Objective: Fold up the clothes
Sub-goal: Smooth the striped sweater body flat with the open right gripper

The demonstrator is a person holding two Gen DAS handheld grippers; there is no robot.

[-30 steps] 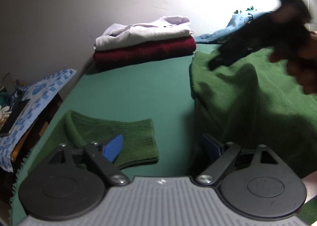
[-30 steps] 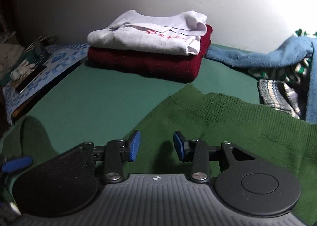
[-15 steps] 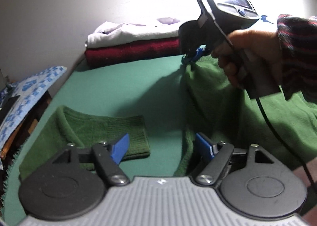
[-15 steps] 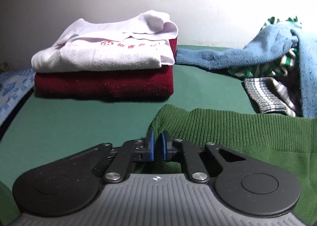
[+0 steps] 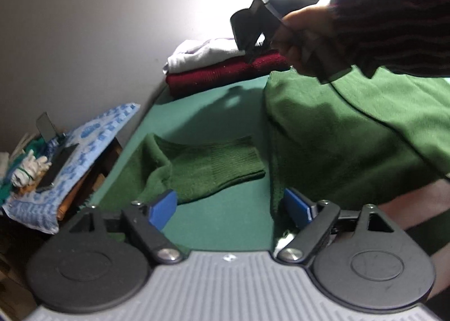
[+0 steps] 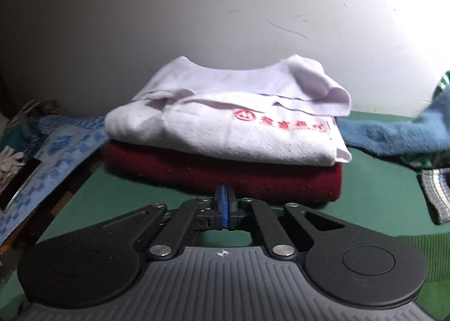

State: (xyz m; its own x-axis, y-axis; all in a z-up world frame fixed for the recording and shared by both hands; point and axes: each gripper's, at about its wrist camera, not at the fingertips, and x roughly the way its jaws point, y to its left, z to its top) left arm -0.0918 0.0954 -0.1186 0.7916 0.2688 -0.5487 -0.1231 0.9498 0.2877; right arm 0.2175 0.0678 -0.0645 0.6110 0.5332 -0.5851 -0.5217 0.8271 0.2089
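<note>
The left gripper (image 5: 230, 205) hangs low over the green table (image 5: 225, 222), its 2 blue pads spread and opening wider; bare table lies between them. The green sweater (image 5: 351, 129) lies right of it, its edge touching the right pad, and 1 sleeve (image 5: 213, 166) lies just beyond the left pad. Farther off, the right gripper (image 6: 224, 205) has its pads pressed together; whether it pinches the sweater cannot be told. Beyond it sits a white shirt (image 6: 225, 129) on a maroon sweater (image 6: 225, 177).
</note>
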